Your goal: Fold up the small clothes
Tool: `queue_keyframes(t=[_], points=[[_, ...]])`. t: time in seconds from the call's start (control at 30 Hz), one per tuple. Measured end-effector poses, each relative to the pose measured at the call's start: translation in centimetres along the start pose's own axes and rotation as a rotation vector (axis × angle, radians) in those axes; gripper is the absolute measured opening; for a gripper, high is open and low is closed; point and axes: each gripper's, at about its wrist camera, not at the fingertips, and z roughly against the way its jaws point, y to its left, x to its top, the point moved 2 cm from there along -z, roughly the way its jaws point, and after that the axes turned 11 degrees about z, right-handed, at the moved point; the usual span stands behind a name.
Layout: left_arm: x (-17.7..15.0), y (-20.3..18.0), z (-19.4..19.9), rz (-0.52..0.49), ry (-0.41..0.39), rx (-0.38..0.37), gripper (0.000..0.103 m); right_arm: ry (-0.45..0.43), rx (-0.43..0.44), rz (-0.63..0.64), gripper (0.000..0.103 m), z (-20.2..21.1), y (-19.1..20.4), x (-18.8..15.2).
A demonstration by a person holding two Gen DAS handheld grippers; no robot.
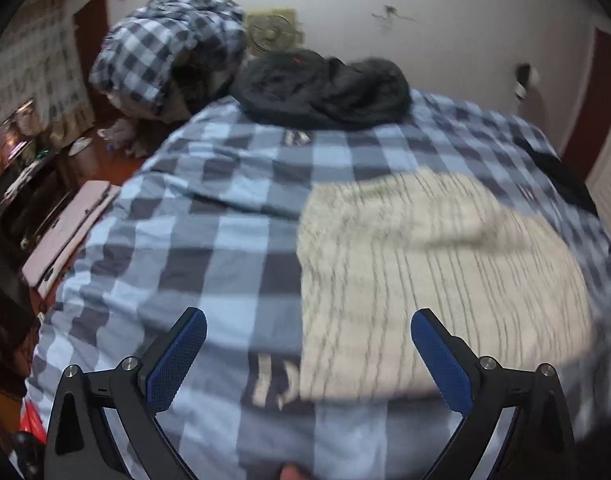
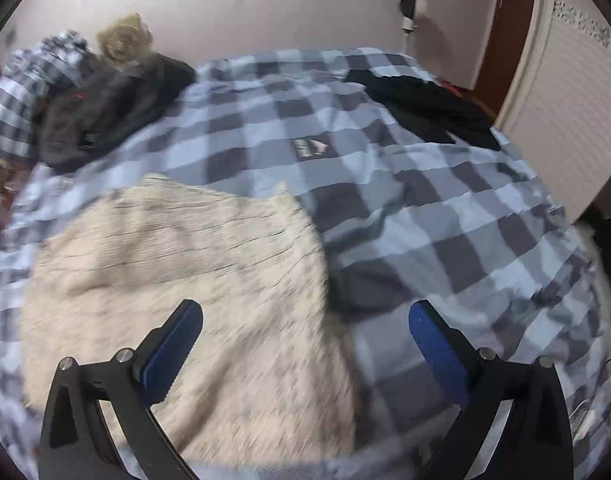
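A cream garment with thin dark stripes [image 1: 433, 280] lies flat on the blue checked bed cover [image 1: 209, 216]. In the right wrist view the cream garment [image 2: 193, 264] fills the left and middle. My left gripper [image 1: 308, 332] is open and empty, above the garment's left edge near the front of the bed. My right gripper [image 2: 306, 320] is open and empty, above the garment's right edge. Both views are motion blurred.
A black garment [image 1: 325, 88] lies at the far end of the bed, with a bundled checked quilt [image 1: 169, 48] behind it. Another black garment [image 2: 425, 108] lies at the far right of the bed. A pink board [image 1: 69, 232] and floor clutter sit left of the bed.
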Motion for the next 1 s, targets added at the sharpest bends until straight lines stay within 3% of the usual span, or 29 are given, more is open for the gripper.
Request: queue_keyframes(t=[0.17,0.33,0.63,0.8,0.93,1.0], points=[[-2.0,-0.3,1.1,-0.024,0.045,-0.025,0.103,-0.048,0.067,0.002,0.101,3.6,-0.1,-3.0],[-2.3,-0.6,0.6,-0.032,0.071,-0.026,0.103,-0.034,-0.019,0.048,0.101,5.0,-1.3,-5.3],[-2.6,-0.8,-0.2,-0.038,0.106,-0.006,0.103,0.014,0.077,-0.117,0.101,3.2,-4.3,-5.9],[-2.5,-1.1,0.0,-0.046,0.101,-0.009,0.103,-0.049,0.072,-0.164,0.101,4.5,-5.0,-5.9],[-2.5,-1.3,0.1,-0.056,0.104,-0.008,0.103,-0.107,0.012,-0.258,0.101,7.3,-6.5,-6.0],[-2.5,-1.3,0.2,-0.059,0.101,-0.008,0.103,-0.135,0.06,-0.261,0.101,9.2,-6.7,-5.6]])
